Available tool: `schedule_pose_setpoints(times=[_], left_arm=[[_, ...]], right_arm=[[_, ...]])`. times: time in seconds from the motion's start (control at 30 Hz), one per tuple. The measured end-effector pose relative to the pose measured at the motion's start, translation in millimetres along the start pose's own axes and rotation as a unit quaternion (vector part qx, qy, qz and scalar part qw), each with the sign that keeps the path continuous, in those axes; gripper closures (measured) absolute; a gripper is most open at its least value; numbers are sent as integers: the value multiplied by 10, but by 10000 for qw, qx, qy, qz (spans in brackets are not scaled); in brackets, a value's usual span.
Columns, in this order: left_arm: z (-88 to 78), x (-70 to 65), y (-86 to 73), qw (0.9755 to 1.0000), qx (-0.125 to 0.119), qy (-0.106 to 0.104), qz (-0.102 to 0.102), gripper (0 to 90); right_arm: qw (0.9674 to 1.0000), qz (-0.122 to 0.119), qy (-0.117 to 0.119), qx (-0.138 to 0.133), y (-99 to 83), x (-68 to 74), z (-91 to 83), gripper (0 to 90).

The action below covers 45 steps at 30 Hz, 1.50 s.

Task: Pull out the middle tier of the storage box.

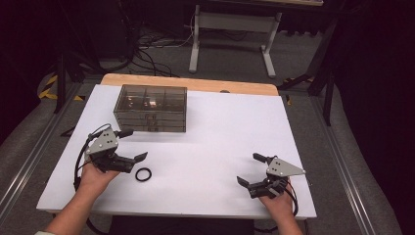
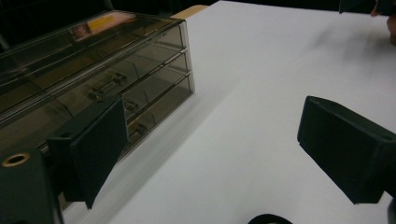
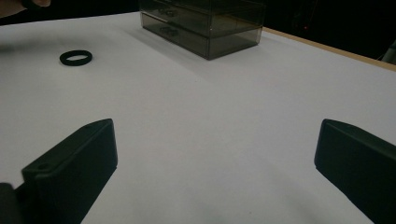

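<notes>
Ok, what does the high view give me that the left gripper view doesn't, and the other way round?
High view alone: both tools whole, left tool and right tool, each open and empty, the complete black rubber ring lying flat just right of the left tool, and the floor beyond the white table.

Left gripper view alone: the metal drawer handles on the smoky transparent plastic drawer box, seen close.

Shared: the box, the white tabletop, and the ring, a sliver at the bottom edge of the left gripper view.
</notes>
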State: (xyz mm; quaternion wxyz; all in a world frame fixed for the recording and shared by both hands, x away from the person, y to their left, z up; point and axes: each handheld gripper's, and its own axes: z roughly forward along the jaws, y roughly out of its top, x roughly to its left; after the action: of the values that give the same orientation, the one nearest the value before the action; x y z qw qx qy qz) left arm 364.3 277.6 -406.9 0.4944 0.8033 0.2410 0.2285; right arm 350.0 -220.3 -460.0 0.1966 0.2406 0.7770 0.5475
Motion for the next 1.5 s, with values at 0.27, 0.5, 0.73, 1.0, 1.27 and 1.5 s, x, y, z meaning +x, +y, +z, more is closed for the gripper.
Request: schedule_pose_setpoints(times=[0.27, 0.5, 0.73, 1.0, 1.27, 1.5], left_arm=[[75, 8, 1, 9997, 134, -136, 137, 95], [101, 7, 8, 9996, 204, -101, 190, 87], [131, -33, 32, 9979, 406, 89, 501, 96], [141, -85, 62, 9935, 505, 415, 935, 169], [153, -140, 65, 9894, 467, 653, 1213, 221], [193, -207, 66, 9802, 480, 999, 1644, 233]], right_arm=[[10000, -8, 39, -6, 1, 2, 0, 0], [10000, -9, 56, -4, 1, 3, 2, 0], [9999, 15, 119, -26, 1, 3, 3, 0], [9998, 14, 188, -18, 2, 5, 4, 0], [9998, -2, 201, -29, 1, 6, 8, 0], [9998, 0, 212, -24, 0, 7, 10, 0]])
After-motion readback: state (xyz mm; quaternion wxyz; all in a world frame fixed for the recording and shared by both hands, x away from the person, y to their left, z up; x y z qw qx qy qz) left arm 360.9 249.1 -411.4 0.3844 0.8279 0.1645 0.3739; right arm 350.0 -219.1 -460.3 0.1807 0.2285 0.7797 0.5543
